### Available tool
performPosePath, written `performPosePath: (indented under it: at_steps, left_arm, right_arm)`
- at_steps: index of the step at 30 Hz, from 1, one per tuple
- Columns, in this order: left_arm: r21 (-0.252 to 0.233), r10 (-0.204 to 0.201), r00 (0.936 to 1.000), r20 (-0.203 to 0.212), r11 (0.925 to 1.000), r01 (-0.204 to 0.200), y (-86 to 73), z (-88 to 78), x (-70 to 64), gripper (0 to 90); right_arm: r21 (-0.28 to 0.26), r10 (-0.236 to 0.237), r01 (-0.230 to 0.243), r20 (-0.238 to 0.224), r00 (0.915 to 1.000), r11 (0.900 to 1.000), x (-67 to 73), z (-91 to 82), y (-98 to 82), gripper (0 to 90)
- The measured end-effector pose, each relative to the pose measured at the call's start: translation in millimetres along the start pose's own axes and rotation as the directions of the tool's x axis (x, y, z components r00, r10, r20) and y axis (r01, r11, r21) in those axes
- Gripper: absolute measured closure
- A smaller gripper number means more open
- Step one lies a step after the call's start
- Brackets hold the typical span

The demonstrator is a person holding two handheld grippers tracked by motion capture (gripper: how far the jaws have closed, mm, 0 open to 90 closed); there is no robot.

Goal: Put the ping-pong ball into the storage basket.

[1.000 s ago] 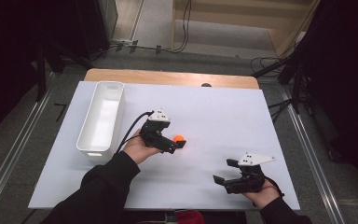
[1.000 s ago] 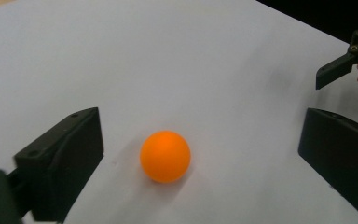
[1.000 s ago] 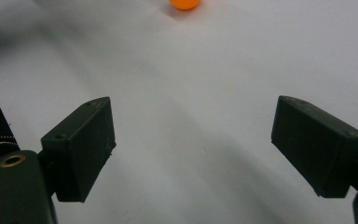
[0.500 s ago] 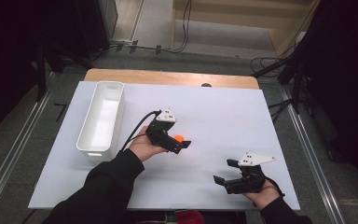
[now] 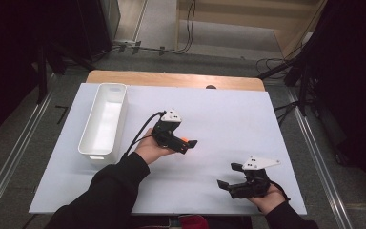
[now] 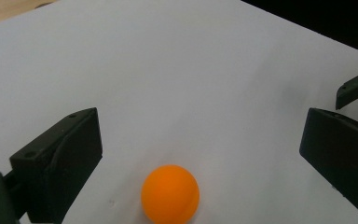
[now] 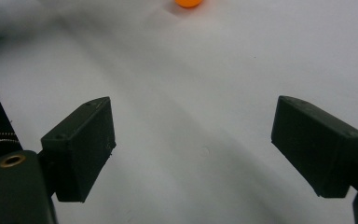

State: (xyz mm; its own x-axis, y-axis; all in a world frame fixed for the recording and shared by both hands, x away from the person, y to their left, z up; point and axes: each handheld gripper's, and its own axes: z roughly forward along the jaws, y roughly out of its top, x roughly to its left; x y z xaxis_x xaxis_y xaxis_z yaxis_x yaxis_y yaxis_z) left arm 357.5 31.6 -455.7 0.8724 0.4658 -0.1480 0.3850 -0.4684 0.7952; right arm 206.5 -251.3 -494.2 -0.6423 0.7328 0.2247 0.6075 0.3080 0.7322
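High view: the left gripper (image 5: 185, 143) hangs over the middle of the white table (image 5: 228, 119), its jaws spread around an orange ball (image 5: 183, 140) that peeks out between them. A second ago the gripper sat lower and nearer the person, with the ball just off its tips; it has since slid forward and turned, so the ball now lies inside the gap. A white bin (image 5: 103, 120) stands well apart at the left. The right gripper (image 5: 225, 184) rests near the table's near edge, jaws open, and has not moved in that time.

Left gripper view: the ball (image 6: 170, 193) sits on the table between the two black jaws, which stand wide and touch nothing. The ball is nearer the left-hand jaw in this view, and low in the frame, so it lies well back in the gap. A tip of the right gripper (image 6: 356, 88) shows at the far edge.

Right gripper view: the jaws are spread over bare table, with the ball (image 7: 189, 2) far off at the top edge.

The approach looks finished and the ball is not yet gripped; closing on it seems the next step, probably ahead of a carry to the bin.
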Motion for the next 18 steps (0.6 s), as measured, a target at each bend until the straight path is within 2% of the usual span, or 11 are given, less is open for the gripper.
performPosePath:
  at_steps: [3, 9, 15, 18]
  left_arm:
    - [-0.001, 0.007, 0.9999, -0.01, 1.0, -0.007, -0.5, 0.8, -0.9, 0.0]
    - [0.007, -0.008, 1.0, 0.0, 0.9999, 0.008, -2.4, 3.9, -2.0, 0.0]
    - [0.017, 0.015, 0.9999, -0.009, 0.9998, -0.014, -7.5, 8.0, -3.0, 0.0]
    - [0.016, 0.01, 0.9999, -0.007, 0.9998, -0.01, -10.7, 9.9, -3.0, 0.0]
  right_arm:
    - [0.001, 0.001, -0.001, 0.004, 1.0, 1.0, -0.1, 0.1, -0.1, 12.2]
    - [0.002, -0.007, 0.007, -0.001, 1.0, 1.0, 0.1, 0.1, -0.3, 12.2]
    - [0.003, -0.01, 0.01, 0.0, 0.9999, 1.0, 0.5, 0.0, -0.6, 12.1]
    - [0.003, -0.011, 0.011, -0.001, 0.9999, 1.0, 0.6, 0.0, -0.7, 12.2]
